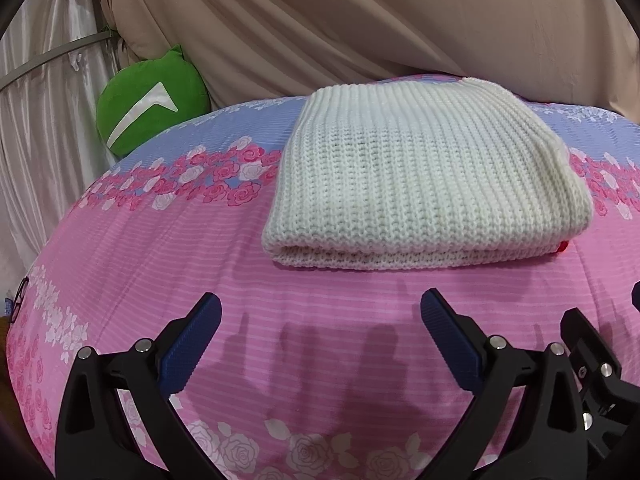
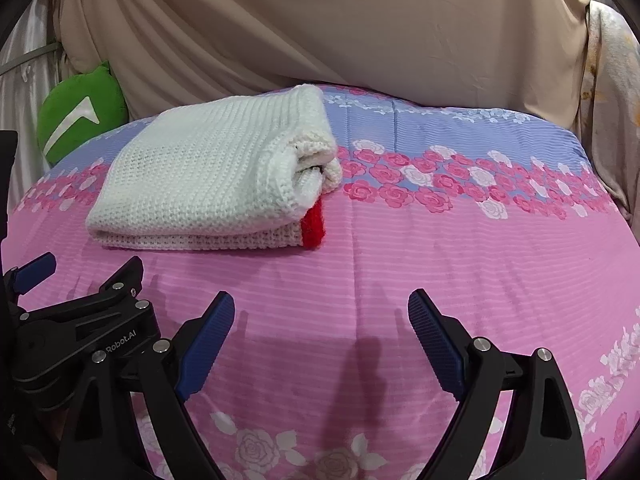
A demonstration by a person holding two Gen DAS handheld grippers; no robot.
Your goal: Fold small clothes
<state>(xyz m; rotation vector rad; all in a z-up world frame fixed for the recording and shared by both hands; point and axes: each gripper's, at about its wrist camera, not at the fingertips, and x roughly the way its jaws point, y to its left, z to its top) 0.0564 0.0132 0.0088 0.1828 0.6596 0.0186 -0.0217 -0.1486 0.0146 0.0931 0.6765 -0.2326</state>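
Observation:
A cream knitted garment [image 1: 424, 176] lies folded into a thick rectangle on the pink and blue floral bed cover [image 1: 160, 264]. In the right wrist view the garment [image 2: 208, 180] sits at the upper left, with a red knitted edge [image 2: 314, 226] showing at its lower right corner. My left gripper [image 1: 320, 312] is open and empty, a short way in front of the garment's near fold. My right gripper [image 2: 322, 310] is open and empty, in front of and to the right of the garment. The left gripper also shows in the right wrist view [image 2: 86, 268] at the lower left.
A green plush cushion [image 1: 148, 108] leans at the back left against beige draped cloth [image 1: 360, 20]. The bed cover [image 2: 480, 240] stretches to the right of the garment. A pale patterned cloth [image 2: 612, 100] hangs at the far right.

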